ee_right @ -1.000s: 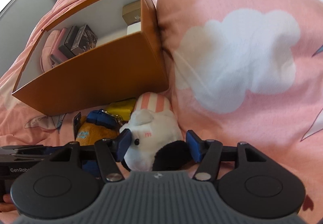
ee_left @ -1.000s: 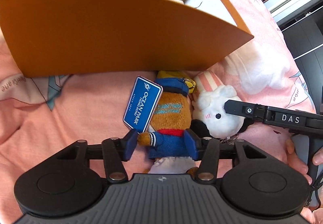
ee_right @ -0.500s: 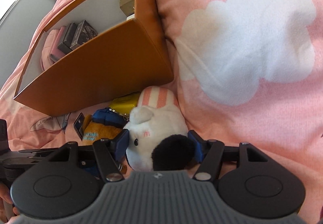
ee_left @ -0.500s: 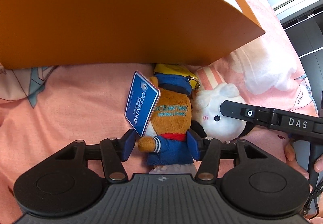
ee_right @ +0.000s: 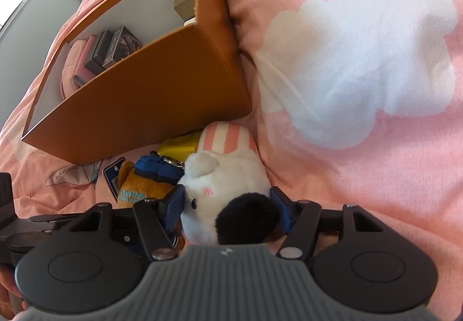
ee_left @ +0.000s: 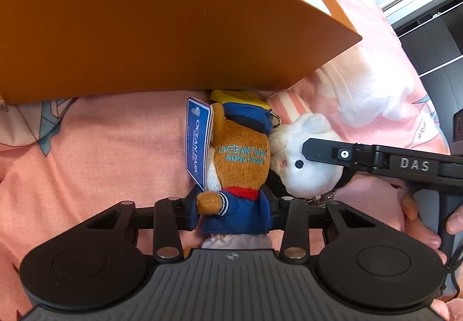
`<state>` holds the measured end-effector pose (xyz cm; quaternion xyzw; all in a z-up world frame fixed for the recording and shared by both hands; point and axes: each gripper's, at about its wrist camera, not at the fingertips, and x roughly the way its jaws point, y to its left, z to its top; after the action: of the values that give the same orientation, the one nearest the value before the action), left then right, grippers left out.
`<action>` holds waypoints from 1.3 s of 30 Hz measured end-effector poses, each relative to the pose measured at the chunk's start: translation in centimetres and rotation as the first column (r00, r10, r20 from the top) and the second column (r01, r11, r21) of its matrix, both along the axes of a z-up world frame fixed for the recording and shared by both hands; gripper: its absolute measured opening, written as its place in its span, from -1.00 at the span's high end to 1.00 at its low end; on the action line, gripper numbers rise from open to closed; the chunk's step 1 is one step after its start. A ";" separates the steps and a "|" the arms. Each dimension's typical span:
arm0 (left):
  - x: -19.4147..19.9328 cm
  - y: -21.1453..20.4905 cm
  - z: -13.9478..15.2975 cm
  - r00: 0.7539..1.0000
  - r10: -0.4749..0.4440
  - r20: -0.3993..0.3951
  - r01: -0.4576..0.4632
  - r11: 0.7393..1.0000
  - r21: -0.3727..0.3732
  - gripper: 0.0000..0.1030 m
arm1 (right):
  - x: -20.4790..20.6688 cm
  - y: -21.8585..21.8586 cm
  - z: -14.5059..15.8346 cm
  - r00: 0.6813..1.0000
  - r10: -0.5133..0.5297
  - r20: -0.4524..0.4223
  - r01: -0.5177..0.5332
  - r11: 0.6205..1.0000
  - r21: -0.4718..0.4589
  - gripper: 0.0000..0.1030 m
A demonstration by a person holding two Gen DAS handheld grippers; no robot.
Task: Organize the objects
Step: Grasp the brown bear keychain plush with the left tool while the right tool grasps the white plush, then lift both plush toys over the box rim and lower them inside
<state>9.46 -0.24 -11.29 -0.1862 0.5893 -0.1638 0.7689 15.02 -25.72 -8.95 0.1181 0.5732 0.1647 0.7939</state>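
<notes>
My left gripper (ee_left: 233, 211) is shut on a brown plush bear (ee_left: 240, 159) in a blue jacket and cap with a blue Ocean Park tag (ee_left: 196, 144). My right gripper (ee_right: 228, 208) is shut on a white plush (ee_right: 225, 176) with a black patch and a pink striped hat (ee_right: 225, 137); it also shows in the left wrist view (ee_left: 306, 167). Both toys lie side by side on the pink bedding just in front of the orange box (ee_left: 162, 31), which also shows in the right wrist view (ee_right: 150, 107).
A yellow item (ee_right: 178, 146) lies under the box's front edge behind the toys. Inside the box are dark small boxes (ee_right: 113, 50), a pink item (ee_right: 76, 72) and a beige box (ee_right: 185, 1). Pink bedding with a white cloud (ee_right: 358, 69) lies to the right.
Both grippers have closed tighter on their toys. The left view has drawn nearer to the orange box wall, which now fills more of the frame.
</notes>
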 end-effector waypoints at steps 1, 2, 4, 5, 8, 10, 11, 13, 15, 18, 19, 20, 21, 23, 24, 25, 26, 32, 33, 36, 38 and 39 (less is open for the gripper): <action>-0.2 0.2 0.3 1.000 -0.001 0.007 0.001 1.000 0.000 0.17 | -0.1 0.1 0.1 1.000 0.003 0.003 -0.003 1.000 -0.002 -0.21; -0.3 0.2 0.6 1.000 -0.002 0.017 0.002 1.000 0.005 0.17 | -0.1 0.0 0.2 1.000 0.006 0.006 -0.006 1.000 -0.004 -0.20; -0.5 0.5 1.2 1.000 -0.005 0.031 0.004 1.000 0.018 0.17 | -0.2 0.2 0.3 1.000 0.017 0.011 -0.017 1.000 -0.012 -0.17; -0.6 0.6 1.5 0.999 -0.005 0.038 0.004 1.000 0.019 0.18 | -0.3 0.4 0.4 1.000 0.026 0.015 -0.026 0.999 -0.020 -0.16; -0.8 1.1 2.1 0.999 -0.003 0.049 0.002 0.999 0.040 0.21 | -0.5 1.1 0.7 0.998 0.057 0.028 -0.055 0.997 -0.054 -0.13; -0.9 1.3 2.4 0.998 0.000 0.058 -0.003 0.999 0.044 0.21 | -0.7 1.4 0.9 0.997 0.066 0.036 -0.064 0.996 -0.068 -0.12; -1.0 1.7 2.6 0.998 0.005 0.062 -0.008 0.999 0.037 0.21 | -0.8 1.5 1.1 0.997 0.071 0.040 -0.068 0.995 -0.072 -0.10; -1.2 2.3 2.8 0.998 0.018 0.066 -0.019 1.000 0.024 0.21 | -1.0 1.7 1.4 0.996 0.074 0.045 -0.071 0.995 -0.075 -0.09; -1.2 2.8 3.0 0.997 0.029 0.074 -0.031 0.999 0.023 0.21 | -1.2 1.8 1.8 0.996 0.077 0.050 -0.073 0.994 -0.077 -0.08; -1.2 3.1 3.4 0.994 0.041 0.097 -0.042 0.999 0.013 0.21 | -1.7 2.1 2.6 0.994 0.086 0.064 -0.082 0.995 -0.064 -0.08; -1.1 3.1 3.5 0.994 0.042 0.104 -0.042 0.999 0.004 0.21 | -1.9 2.1 3.0 0.993 0.092 0.071 -0.088 0.995 -0.055 -0.07; -1.2 3.3 3.8 0.993 0.042 0.112 -0.042 0.999 -0.003 0.21 | -2.1 2.3 3.4 0.992 0.096 0.076 -0.093 0.995 -0.044 -0.07; -1.2 3.5 4.1 0.992 0.045 0.121 -0.044 0.999 -0.006 0.21 | -2.4 2.5 3.8 0.991 0.102 0.081 -0.099 0.994 -0.036 -0.07; -1.3 3.7 4.7 0.989 0.050 0.141 -0.050 0.999 -0.007 0.21 | -2.8 2.8 4.6 0.989 0.114 0.099 -0.111 0.993 -0.031 -0.07; -1.2 3.7 4.9 0.987 0.054 0.150 -0.054 0.999 -0.010 0.21 | -3.0 2.9 5.1 0.987 0.120 0.110 -0.117 0.993 -0.032 -0.07; -1.3 3.9 5.2 0.986 0.058 0.159 -0.056 0.998 -0.015 0.21 | -3.2 3.0 5.6 0.985 0.125 0.121 -0.121 0.992 -0.035 -0.07; -1.3 4.0 5.5 0.984 0.059 0.168 -0.057 0.998 -0.018 0.21 | -3.4 3.0 6.1 0.983 0.128 0.131 -0.124 0.992 -0.036 -0.07; -1.1 4.2 7.9 0.972 0.057 0.228 -0.048 0.998 -0.042 0.21 | -4.3 2.9 9.8 0.971 0.141 0.192 -0.142 0.990 -0.011 -0.07; -1.0 4.4 8.4 0.970 0.060 0.235 -0.049 0.997 -0.052 0.21 | -4.3 2.8 10.5 0.968 0.142 0.206 -0.145 0.990 -0.001 -0.07; -0.6 4.7 10.4 0.960 0.063 0.274 -0.047 0.997 -0.064 0.21 | -4.2 2.7 12.5 0.958 0.135 0.253 -0.148 0.988 0.033 -0.07; -0.1 4.9 11.8 0.951 0.068 0.302 -0.055 0.997 -0.053 0.21 | -3.9 2.7 14.0 0.948 0.132 0.290 -0.153 0.987 0.052 -0.07; 0.2 5.1 12.4 0.946 0.072 0.317 -0.061 0.997 -0.046 0.21 | -3.7 2.9 14.7 0.942 0.133 0.310 -0.158 0.986 0.057 -0.07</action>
<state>9.70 4.85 1.13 -0.1908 0.4478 -0.1762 0.8556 11.32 -22.82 5.73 0.0805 0.4440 0.2620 0.8531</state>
